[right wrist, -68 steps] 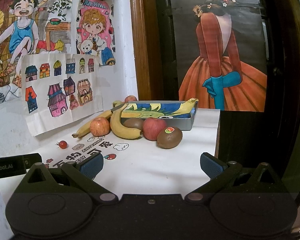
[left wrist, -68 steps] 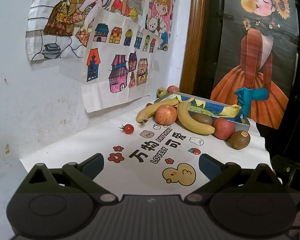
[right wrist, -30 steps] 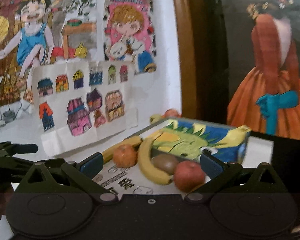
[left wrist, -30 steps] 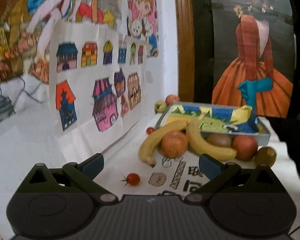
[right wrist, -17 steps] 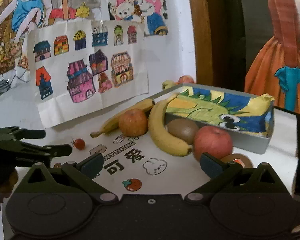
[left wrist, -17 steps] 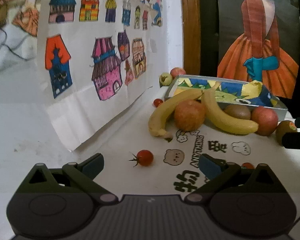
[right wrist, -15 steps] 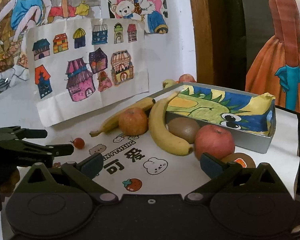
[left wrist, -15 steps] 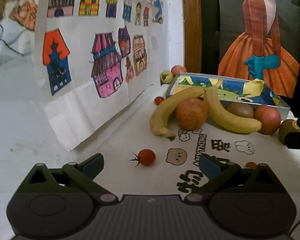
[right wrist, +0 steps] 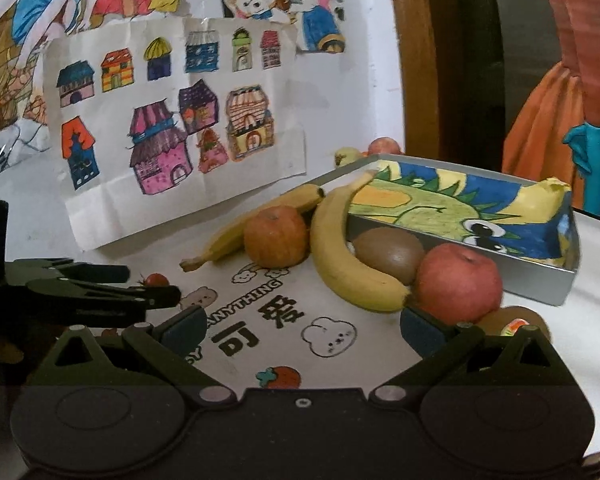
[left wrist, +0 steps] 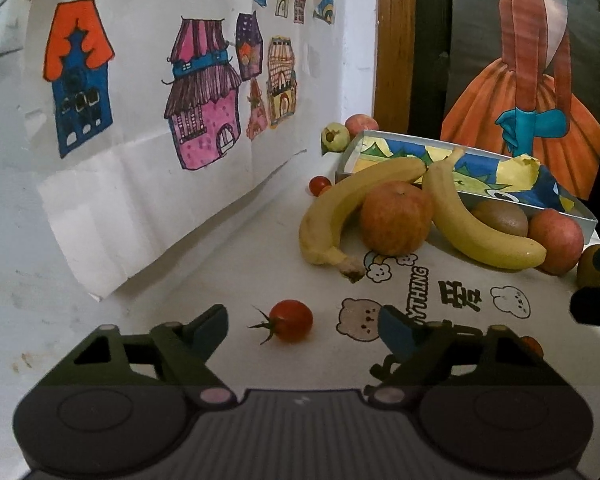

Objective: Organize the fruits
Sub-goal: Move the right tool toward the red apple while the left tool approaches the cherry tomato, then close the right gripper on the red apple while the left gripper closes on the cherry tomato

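Between the spread fingers of the left gripper (left wrist: 302, 322), empty: cherry tomato (left wrist: 291, 320), on the mat, stem pointing left. Right gripper (right wrist: 302, 322), unclenched, empty, farther off. Beyond: bananas (left wrist: 340, 208), apples (left wrist: 396, 218), tray (left wrist: 564, 208).

The left tongs (left wrist: 302, 326) stand spread, and the cherry tomato (left wrist: 291, 320) lies between their tips with bare desk (left wrist: 236, 264) on either side of it. At ten o'clock the wall and the hanging house drawing (left wrist: 172, 92) close off that side. Toward one o'clock a heap blocks the way: two bananas (left wrist: 340, 208), an orange-red apple (left wrist: 396, 218), a kiwi (left wrist: 500, 218) and a red apple (left wrist: 556, 240), packed against the tin tray (left wrist: 572, 216). In the right wrist view the printed desk between the right tongs (right wrist: 302, 326) lies open up to the near banana (right wrist: 340, 256).
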Tool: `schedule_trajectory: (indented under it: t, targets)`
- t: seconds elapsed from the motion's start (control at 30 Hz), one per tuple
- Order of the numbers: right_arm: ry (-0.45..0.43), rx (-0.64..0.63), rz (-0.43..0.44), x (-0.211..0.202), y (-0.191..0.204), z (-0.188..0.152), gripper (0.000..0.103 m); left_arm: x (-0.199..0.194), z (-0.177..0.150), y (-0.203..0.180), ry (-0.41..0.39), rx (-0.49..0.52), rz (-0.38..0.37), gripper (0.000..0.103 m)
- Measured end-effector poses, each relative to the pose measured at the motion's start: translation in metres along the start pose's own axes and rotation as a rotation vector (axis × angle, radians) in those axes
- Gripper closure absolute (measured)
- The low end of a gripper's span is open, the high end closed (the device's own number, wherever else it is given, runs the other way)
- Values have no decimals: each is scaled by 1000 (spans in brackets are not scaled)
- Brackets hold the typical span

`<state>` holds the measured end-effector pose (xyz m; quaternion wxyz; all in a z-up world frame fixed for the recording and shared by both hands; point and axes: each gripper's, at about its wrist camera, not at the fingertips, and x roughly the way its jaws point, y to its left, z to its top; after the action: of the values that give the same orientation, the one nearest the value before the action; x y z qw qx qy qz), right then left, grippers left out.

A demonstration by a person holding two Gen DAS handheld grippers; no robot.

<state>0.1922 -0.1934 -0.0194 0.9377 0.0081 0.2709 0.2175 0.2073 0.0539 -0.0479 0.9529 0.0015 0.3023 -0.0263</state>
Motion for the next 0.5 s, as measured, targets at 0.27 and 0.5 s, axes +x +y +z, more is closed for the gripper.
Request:
schedule_trajectory:
  t: [0.27,0.5]
  targets:
    - [-10,-98,67,31,13,24,1,5,1,-1,28,-11,30,34]
    - [-7,-210,200,80,16,48,1,8,1,1,38,-25,37,44]
